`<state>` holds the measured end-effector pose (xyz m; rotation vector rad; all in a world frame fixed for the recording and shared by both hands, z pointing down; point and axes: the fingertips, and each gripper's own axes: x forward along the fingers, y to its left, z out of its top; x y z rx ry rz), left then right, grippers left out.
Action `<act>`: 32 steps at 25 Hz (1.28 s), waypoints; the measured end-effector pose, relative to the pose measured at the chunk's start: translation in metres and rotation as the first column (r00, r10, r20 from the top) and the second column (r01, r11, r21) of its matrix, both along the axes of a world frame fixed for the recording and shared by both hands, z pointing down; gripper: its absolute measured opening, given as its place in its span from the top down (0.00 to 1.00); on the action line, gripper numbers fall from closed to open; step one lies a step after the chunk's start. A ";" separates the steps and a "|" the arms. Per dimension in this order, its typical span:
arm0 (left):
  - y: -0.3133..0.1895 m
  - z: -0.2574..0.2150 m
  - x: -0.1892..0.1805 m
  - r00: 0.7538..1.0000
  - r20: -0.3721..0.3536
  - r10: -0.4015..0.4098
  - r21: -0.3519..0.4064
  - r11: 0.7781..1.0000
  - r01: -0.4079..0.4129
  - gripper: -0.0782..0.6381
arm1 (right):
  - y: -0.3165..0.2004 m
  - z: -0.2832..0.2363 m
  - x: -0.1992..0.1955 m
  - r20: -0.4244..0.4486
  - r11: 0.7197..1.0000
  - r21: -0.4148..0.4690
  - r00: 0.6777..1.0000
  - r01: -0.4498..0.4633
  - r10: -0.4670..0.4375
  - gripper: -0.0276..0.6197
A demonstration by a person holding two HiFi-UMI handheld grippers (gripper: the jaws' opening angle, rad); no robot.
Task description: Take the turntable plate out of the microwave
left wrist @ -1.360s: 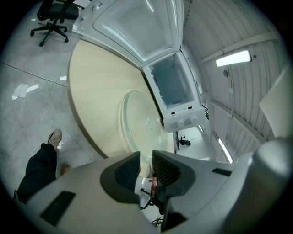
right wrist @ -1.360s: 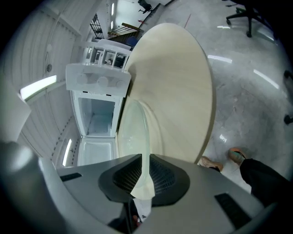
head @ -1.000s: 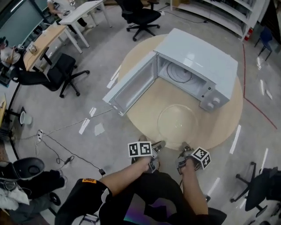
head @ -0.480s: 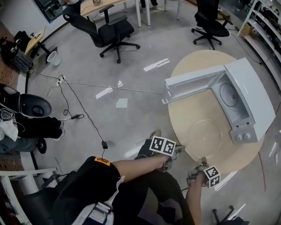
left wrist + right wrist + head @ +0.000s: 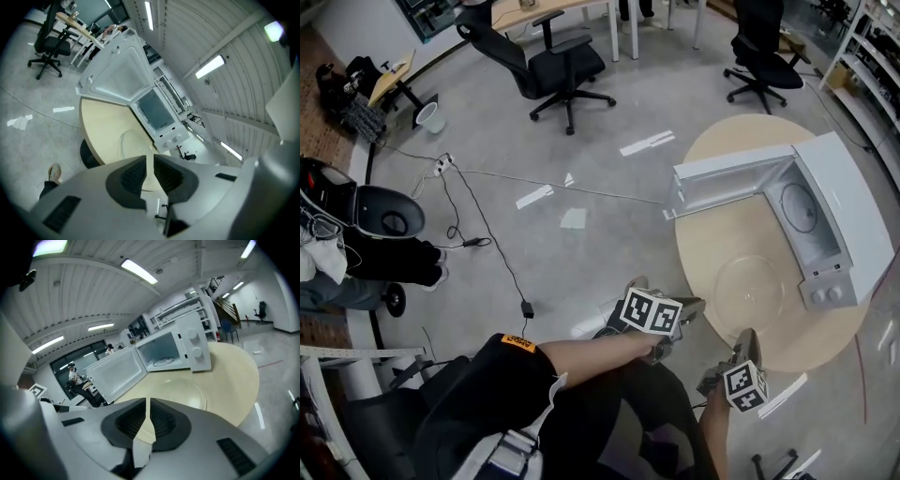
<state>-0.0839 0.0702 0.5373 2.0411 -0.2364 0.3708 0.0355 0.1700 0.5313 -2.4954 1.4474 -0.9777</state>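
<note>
The clear glass turntable plate (image 5: 750,289) lies flat on the round wooden table (image 5: 708,234), in front of the white microwave (image 5: 844,211), whose door (image 5: 731,183) stands wide open. Seen from the grippers, the plate (image 5: 129,143) (image 5: 180,390) is beyond the fingertips and untouched. My left gripper (image 5: 692,306) hovers at the table's near edge; its jaws (image 5: 150,157) have just been closing, a narrow gap is left, and nothing is between them. My right gripper (image 5: 748,337) is held off the table's edge, its pads (image 5: 147,401) nearly together on nothing.
Black office chairs (image 5: 562,66) and desks stand across the grey floor. A cable (image 5: 487,234) with a power strip runs over the floor at the left. Shelving (image 5: 862,47) lines the far right. A black bin (image 5: 389,220) sits at the left.
The head view has swung, so the table and microwave now sit at the right. Both grippers have risen and drawn back from the plate, and the right one has rolled. The plate has stayed put.
</note>
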 end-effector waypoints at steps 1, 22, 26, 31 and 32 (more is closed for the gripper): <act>0.000 -0.007 -0.004 1.000 -0.005 -0.002 0.031 1.000 0.002 0.76 | -0.002 -0.009 -0.006 -0.036 1.000 0.004 0.999 0.024 -0.023 0.89; -0.011 -0.097 -0.197 0.999 0.009 0.039 0.643 0.765 -0.036 0.82 | -0.035 -0.085 -0.185 -0.275 0.991 0.103 0.960 0.082 -0.051 0.89; 0.008 -0.099 -0.226 0.997 -0.002 0.082 0.664 0.745 -0.060 0.83 | -0.012 -0.087 -0.222 -0.299 0.994 0.091 0.954 0.052 -0.022 0.89; 0.032 -0.114 -0.278 0.992 -0.010 0.128 0.675 0.732 -0.088 0.83 | 0.018 -0.101 -0.283 -0.321 0.997 0.071 0.947 0.011 0.012 0.90; 0.040 -0.122 -0.286 0.990 -0.011 0.140 0.678 0.729 -0.096 0.83 | 0.027 -0.107 -0.293 -0.321 0.998 0.070 0.947 -0.001 0.024 0.90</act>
